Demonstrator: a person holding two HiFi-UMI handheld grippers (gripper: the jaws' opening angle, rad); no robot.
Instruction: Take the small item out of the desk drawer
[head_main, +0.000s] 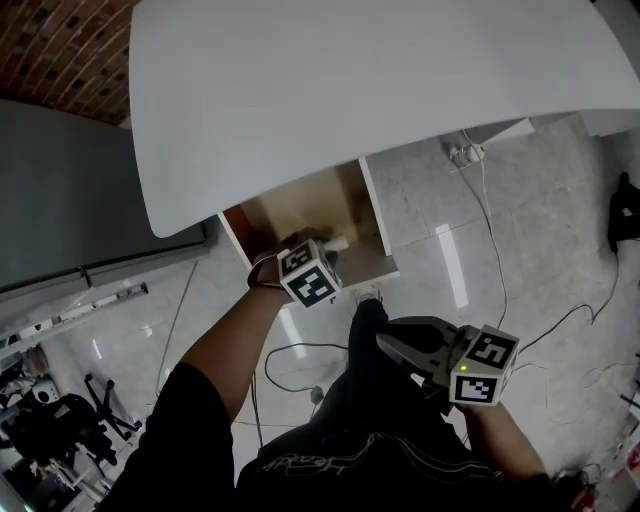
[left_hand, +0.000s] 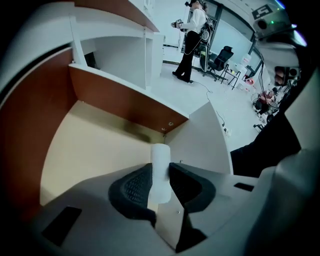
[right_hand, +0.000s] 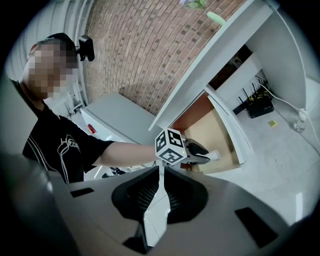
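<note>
Though tiny overhead, cylinder (left_hand: 160, 172) between fingers (left_hand: 131, 189)

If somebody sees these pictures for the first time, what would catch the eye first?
First the left tool, closed on a small white item over the beige bottom of the open drawer. Next the wide white desk top, which fills the upper head view with the drawer under its edge. The right tool hangs empty, jaws together, over the tiled floor.

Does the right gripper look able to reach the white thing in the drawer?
Probably not: the left gripper occupies the drawer, jaws clamped on the white item; the right gripper hangs outside.
</note>
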